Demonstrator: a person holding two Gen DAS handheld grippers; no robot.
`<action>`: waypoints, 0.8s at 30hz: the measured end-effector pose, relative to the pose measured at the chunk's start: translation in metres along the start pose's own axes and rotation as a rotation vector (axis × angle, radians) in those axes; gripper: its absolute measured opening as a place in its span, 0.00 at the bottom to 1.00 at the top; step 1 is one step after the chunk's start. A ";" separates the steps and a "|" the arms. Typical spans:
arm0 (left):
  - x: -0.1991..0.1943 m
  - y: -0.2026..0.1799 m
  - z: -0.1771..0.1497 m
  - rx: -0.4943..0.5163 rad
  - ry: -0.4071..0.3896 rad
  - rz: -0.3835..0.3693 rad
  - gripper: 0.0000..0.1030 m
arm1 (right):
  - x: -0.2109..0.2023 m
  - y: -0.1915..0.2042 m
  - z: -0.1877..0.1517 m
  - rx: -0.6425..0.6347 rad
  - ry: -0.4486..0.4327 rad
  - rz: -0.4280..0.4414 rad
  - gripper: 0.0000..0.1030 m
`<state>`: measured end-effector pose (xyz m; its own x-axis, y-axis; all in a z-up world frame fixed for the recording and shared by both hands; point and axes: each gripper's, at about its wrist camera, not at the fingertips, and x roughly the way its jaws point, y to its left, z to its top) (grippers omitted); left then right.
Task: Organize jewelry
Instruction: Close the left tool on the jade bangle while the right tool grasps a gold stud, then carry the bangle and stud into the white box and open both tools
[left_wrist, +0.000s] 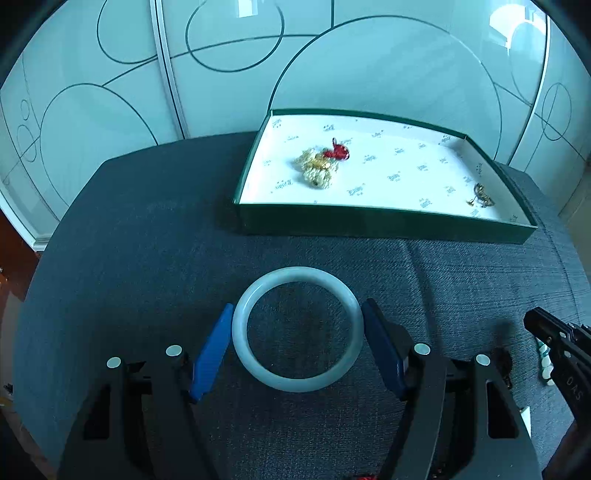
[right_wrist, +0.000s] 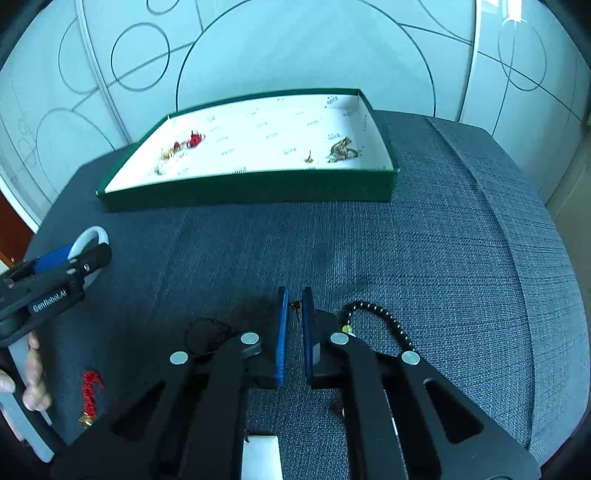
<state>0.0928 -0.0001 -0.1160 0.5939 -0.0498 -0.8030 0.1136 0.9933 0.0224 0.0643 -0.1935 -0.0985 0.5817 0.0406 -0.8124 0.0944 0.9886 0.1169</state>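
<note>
The left gripper stands spread around a pale jade bangle that lies flat on the dark grey cloth in the lower middle of the left wrist view; the blue pads sit just beside the ring's outer rim on either side, and whether they press it cannot be told. Above the bangle a broad band of bare cloth runs up to the near wall of the green tray, which fills the upper right of that frame. On its white floor a clump of pearl and gold beads with a red piece lies left of centre, and a small gold tangle sits close to the right wall. In the right wrist view the right gripper is pressed nearly together, pinching a tiny dark piece at its tips in the lower middle. A black bead bracelet arcs just right of its fingers, partly under them. A red bead strand lies at the lower left near a hand. Cloth to the right is open out to its rounded edge.
</note>
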 end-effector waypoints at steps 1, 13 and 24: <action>-0.002 -0.001 0.002 0.002 -0.004 -0.002 0.68 | -0.003 -0.001 0.003 0.009 -0.006 0.008 0.07; -0.026 -0.025 0.051 0.052 -0.091 -0.026 0.68 | -0.031 -0.005 0.066 0.042 -0.108 0.056 0.07; 0.015 -0.062 0.113 0.104 -0.102 -0.040 0.68 | 0.017 -0.001 0.140 0.031 -0.116 0.056 0.07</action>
<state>0.1846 -0.0740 -0.0618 0.6646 -0.1043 -0.7399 0.2177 0.9743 0.0582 0.1866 -0.2136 -0.0323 0.6759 0.0768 -0.7330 0.0834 0.9802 0.1796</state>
